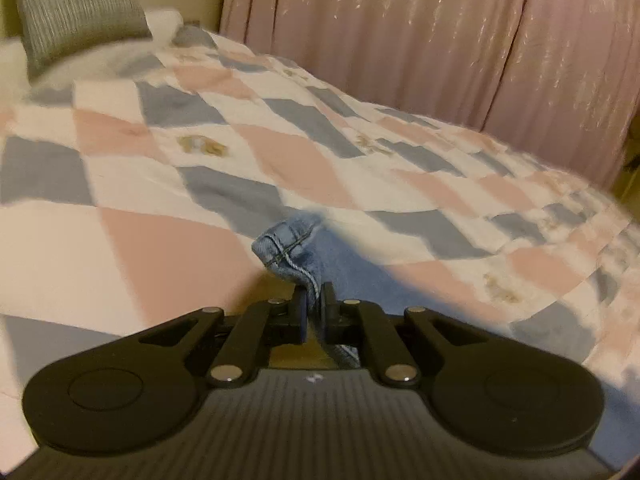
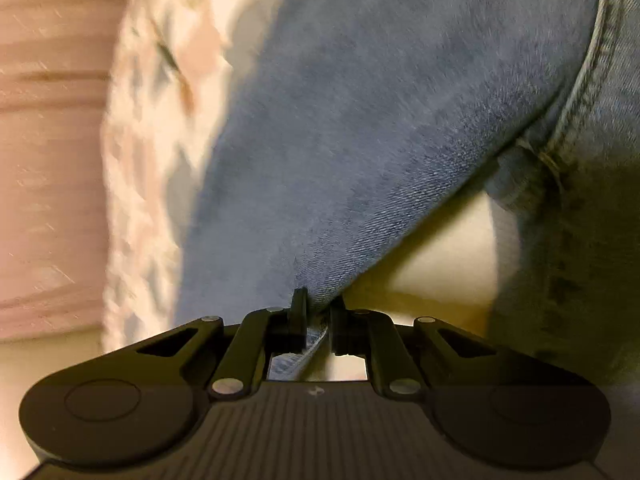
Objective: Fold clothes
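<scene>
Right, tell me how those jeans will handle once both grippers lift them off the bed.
Probably floppy: the jeans droop and crumple past the left gripper. Likely heavy for cloth, since the denim pulls taut from the right gripper. Slipping seems unlikely; both sets of jaws pinch thick, stitched edges.

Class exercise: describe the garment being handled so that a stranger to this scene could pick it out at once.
Start at the bed's checked quilt of pink, grey and white, before the pink curtain. Both grippers are shut on the blue jeans. Their stitched denim seams set them apart.
</scene>
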A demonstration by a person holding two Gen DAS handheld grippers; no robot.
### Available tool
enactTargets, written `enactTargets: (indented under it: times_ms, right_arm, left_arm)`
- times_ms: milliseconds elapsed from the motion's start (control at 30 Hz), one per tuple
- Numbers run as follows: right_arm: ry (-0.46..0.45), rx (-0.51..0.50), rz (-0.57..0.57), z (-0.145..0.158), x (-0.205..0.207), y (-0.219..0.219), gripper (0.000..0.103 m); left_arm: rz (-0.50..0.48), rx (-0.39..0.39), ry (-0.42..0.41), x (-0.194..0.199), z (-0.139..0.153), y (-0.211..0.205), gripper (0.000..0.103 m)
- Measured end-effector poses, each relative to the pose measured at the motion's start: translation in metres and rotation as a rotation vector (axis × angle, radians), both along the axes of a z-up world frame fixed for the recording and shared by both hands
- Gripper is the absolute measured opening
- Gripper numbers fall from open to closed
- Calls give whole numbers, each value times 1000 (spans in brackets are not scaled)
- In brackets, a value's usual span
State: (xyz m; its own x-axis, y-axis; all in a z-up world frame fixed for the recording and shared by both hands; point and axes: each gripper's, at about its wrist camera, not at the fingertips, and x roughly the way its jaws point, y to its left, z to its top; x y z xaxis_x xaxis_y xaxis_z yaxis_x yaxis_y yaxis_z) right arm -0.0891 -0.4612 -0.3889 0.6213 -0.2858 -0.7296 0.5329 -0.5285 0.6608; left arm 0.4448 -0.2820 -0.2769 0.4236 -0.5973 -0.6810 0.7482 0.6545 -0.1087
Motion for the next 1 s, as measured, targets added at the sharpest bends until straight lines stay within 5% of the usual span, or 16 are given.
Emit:
enactTargets:
  times_ms: [67,133,267,400,500,667,900,933,967,1000]
  right_arm:
    - [15,52,33,-8,4,-4,25]
    - [-21,43,95,-3,7,-9,37]
    - [34,-130,295,43,-12,-22,39]
    - [228,-298,297,91,-103,-39,39]
    - [371,-347,224,112,-200,-55,37]
    - [388,-319,225,97,-312,-94,37]
    - [219,-265,327,44,-349,-88,39]
    - [195,-269,330,42,-346,-90,36]
    - [179,-278,351,43,-343,-91,9]
    - [209,-298,396,47,-338,-92,9]
  left_arm:
    - [17,169,9,4,-33,-1,14]
    - [10,260,-36,-5,-49,-4,15]
    - [38,292,-122,-34,-25,0,21]
    - [56,364,-91,-70,-5,25,23]
    - [29,367,-8,-120,8,49,23]
    - [1,307,137,-226,22,69,24]
    - [-63,226,255,-361,35,31,29]
    - [-70,220,253,-375,37,26,30]
    - [-73,217,249,-388,38,23,30]
    - [-71,218,241,-398,41,22,30]
